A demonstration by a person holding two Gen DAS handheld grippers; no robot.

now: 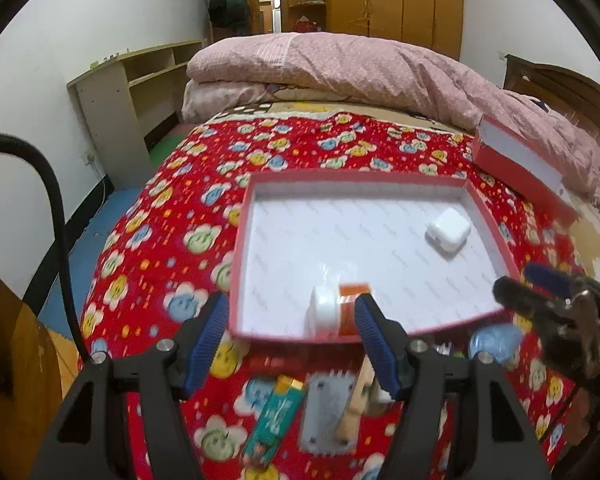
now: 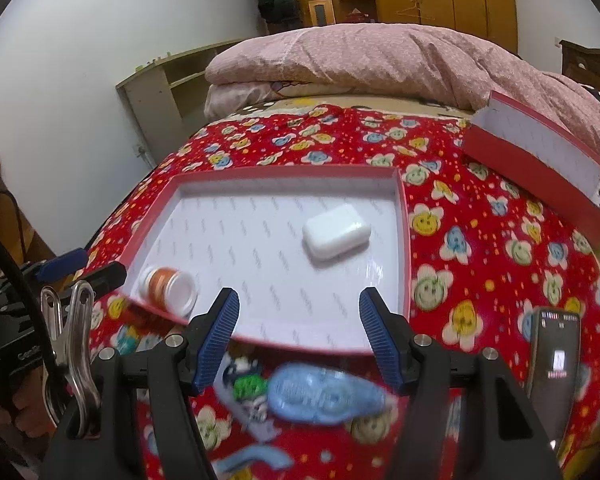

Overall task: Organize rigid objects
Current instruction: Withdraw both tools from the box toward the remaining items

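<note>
Left wrist view: left gripper (image 1: 290,338) with jaws spread, nothing between them; ahead lies the red tray (image 1: 494,222) holding a white-capped orange bottle (image 1: 334,314) and a white charger block (image 1: 448,232); no lettering legible. Right wrist view: right gripper (image 2: 300,338) likewise spread and empty, a blue correction-tape dispenser (image 2: 324,394) beneath it, its print blurred; a phone (image 2: 554,364) stands at its right.
</note>
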